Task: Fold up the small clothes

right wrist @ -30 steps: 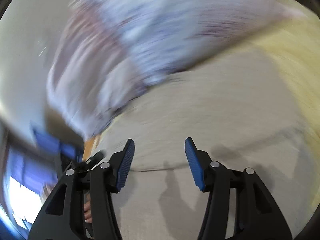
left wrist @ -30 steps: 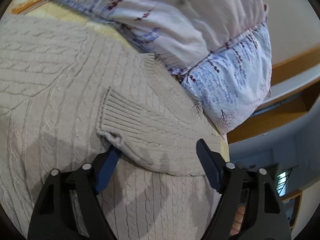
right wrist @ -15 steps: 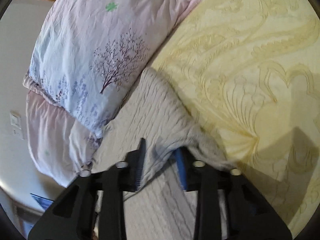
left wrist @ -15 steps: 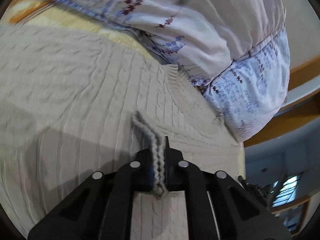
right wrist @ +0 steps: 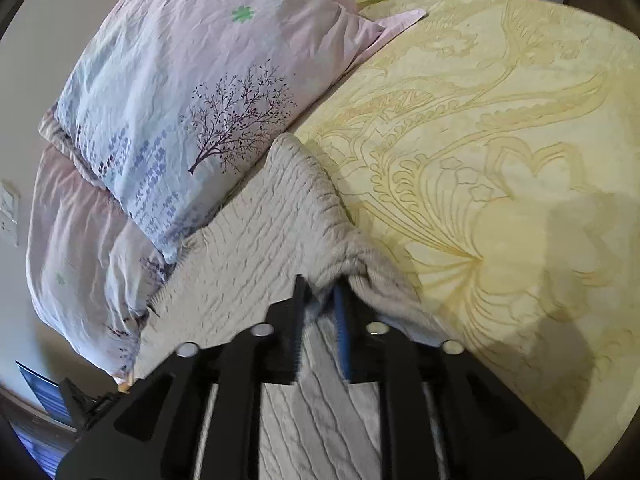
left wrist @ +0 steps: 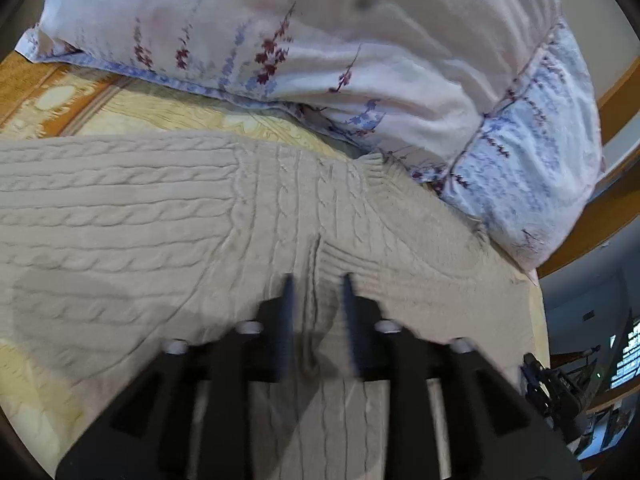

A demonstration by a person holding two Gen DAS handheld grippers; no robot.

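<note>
My left gripper (left wrist: 316, 300) pointed down and away over the cream cable-knit sweater (left wrist: 160, 216), which lay spread flat on the yellow patterned bedspread (right wrist: 500, 140) with its far edge just beside the floral pillows (left wrist: 360, 60). The jaws of this gripper had just been opening and stood a little apart, parallel to each other; a ribbed cuff (left wrist: 336, 264) of the sweater lay directly ahead of the tips, and its raised fold ran back between the two fingers. The view was blurred there, and I could not tell whether the pads pressed on the knit or stood clear of it. The sweater body stretched away to the left and beneath the gripper frame, while a corner of the pillows overhung it on the right. My right gripper (right wrist: 320, 292) lay at the sweater's right edge, where the knit met the bare bedspread. Its jaws had also just been opening, by a small amount, yet a bunched ridge of the sweater (right wrist: 344, 256) was gathered between the blue-padded fingers (right wrist: 342, 320) and rose from the tips as a pinched fold, so this gripper had hold of the fabric. From that fold the knit fell away on the far left toward the tree-printed pillow (right wrist: 192, 92), and a near part passed under the gripper frame. The bedspread filled the scene to the right of the held edge, with a soft shadow across its near right part.
</note>
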